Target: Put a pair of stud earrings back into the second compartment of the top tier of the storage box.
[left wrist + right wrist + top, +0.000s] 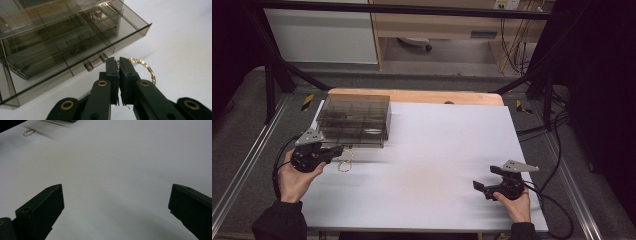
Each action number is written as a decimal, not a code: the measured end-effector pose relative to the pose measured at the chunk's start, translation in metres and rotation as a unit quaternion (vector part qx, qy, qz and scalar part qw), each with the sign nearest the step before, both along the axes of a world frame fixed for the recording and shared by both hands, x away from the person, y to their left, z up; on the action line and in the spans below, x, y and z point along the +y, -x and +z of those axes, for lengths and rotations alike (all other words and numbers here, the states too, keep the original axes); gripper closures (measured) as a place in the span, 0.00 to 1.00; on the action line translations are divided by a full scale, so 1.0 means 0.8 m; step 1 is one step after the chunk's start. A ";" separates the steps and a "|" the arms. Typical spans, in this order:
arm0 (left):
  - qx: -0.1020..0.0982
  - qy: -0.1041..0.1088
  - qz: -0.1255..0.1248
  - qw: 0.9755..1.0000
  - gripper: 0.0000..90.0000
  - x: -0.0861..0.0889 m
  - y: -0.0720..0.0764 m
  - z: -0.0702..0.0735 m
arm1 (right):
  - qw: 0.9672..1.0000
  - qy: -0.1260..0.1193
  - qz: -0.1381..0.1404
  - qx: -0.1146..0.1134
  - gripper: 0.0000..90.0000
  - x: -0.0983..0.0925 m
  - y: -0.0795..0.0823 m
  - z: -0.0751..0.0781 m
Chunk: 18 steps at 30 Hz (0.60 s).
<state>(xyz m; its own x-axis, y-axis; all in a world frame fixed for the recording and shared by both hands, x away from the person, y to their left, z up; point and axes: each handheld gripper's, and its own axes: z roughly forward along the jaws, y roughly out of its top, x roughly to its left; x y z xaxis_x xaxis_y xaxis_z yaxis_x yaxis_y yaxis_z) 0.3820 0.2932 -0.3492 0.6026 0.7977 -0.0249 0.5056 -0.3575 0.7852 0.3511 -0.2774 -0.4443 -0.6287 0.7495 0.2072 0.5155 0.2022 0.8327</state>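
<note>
Gold bracelet [145, 68] is pinched in the left claw [118, 61], seen close; right claw [116, 202] gapes empty.

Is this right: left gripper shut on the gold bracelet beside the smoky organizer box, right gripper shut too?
Not quite. The right gripper is open: the right gripper view shows its jaws wide apart over bare table. The left gripper is indeed shut on the gold bracelet beside the organizer box.
</note>
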 end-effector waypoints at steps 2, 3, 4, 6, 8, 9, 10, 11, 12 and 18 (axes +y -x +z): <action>0.000 0.001 0.000 1.000 0.96 -0.001 -0.004 0.003 | 1.000 0.000 0.000 0.001 0.01 0.000 0.000 0.000; 0.000 0.003 0.000 1.000 0.96 -0.002 -0.006 0.005 | 1.000 0.000 0.000 0.001 0.01 0.000 0.000 0.000; 0.000 0.000 0.001 1.000 0.96 -0.003 -0.009 0.007 | 1.000 0.000 -0.001 0.000 0.01 0.000 0.000 0.000; 0.000 -0.001 0.001 1.000 0.96 -0.004 -0.014 0.010 | 1.000 -0.002 -0.001 0.000 0.01 0.000 0.000 0.000; 0.000 -0.002 0.003 1.000 0.96 -0.005 -0.018 0.012 | 1.000 0.000 -0.001 -0.001 0.01 0.000 0.000 0.000; -0.001 -0.004 0.004 1.000 0.96 -0.005 -0.020 0.013 | 1.000 0.000 -0.001 -0.001 0.01 0.000 0.000 0.000; -0.001 -0.003 0.005 1.000 0.96 -0.006 -0.022 0.013 | 1.000 0.000 -0.001 0.000 0.01 0.000 0.000 0.000; 0.002 -0.001 0.005 1.000 0.96 -0.006 -0.024 0.014 | 1.000 0.000 -0.001 0.001 0.01 0.000 0.000 0.000; 0.003 -0.001 0.006 1.000 0.96 -0.007 -0.027 0.014 | 1.000 0.001 0.000 0.001 0.01 0.000 0.000 0.000; 0.005 -0.004 0.012 1.000 0.96 -0.012 -0.041 0.015 | 1.000 0.001 -0.001 0.000 0.01 0.000 0.000 0.000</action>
